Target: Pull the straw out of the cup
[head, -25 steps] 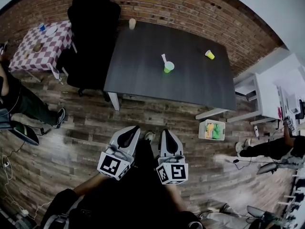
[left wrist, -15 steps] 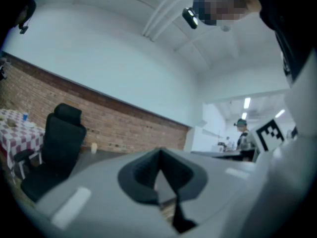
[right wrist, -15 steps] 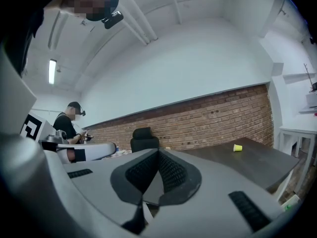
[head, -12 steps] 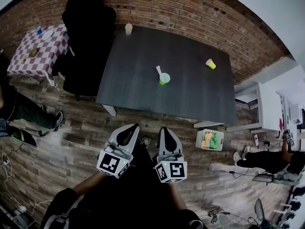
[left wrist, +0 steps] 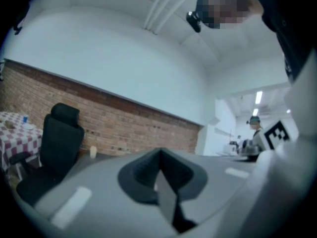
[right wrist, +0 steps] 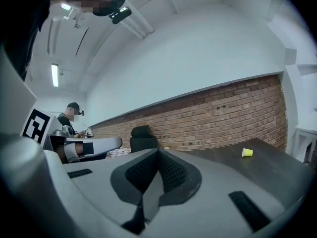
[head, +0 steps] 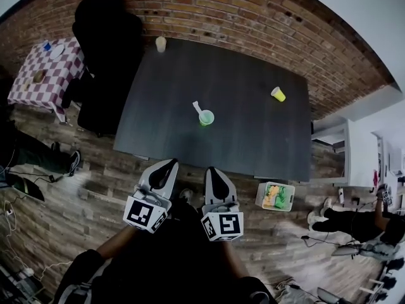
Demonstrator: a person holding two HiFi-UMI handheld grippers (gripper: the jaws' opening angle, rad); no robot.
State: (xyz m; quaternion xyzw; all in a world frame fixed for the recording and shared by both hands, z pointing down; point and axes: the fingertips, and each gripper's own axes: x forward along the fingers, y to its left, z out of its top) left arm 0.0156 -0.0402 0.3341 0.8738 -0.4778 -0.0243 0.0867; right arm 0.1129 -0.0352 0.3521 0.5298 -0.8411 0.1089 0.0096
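A green cup (head: 206,118) stands upright near the middle of the dark table (head: 253,138), and a white straw (head: 197,107) leans out of it to the upper left. My left gripper (head: 166,167) and right gripper (head: 212,171) are side by side close to my body, over the wood floor, just short of the table's near edge. Both are far from the cup. The left gripper (left wrist: 159,175) has its jaws closed with nothing between them, and so does the right gripper (right wrist: 157,175). The cup does not show in either gripper view.
A yellow cup (head: 278,94) sits at the table's right and a beige cup (head: 161,44) at its far left corner. A black office chair (head: 104,49) and a checkered table (head: 41,68) stand to the left. A bin (head: 276,196) sits on the floor at the right, near a white desk (head: 354,151).
The table and the green cup have slid lower and leftward in the head view as I came nearer. Both grippers stay shut and keep their place by my body.
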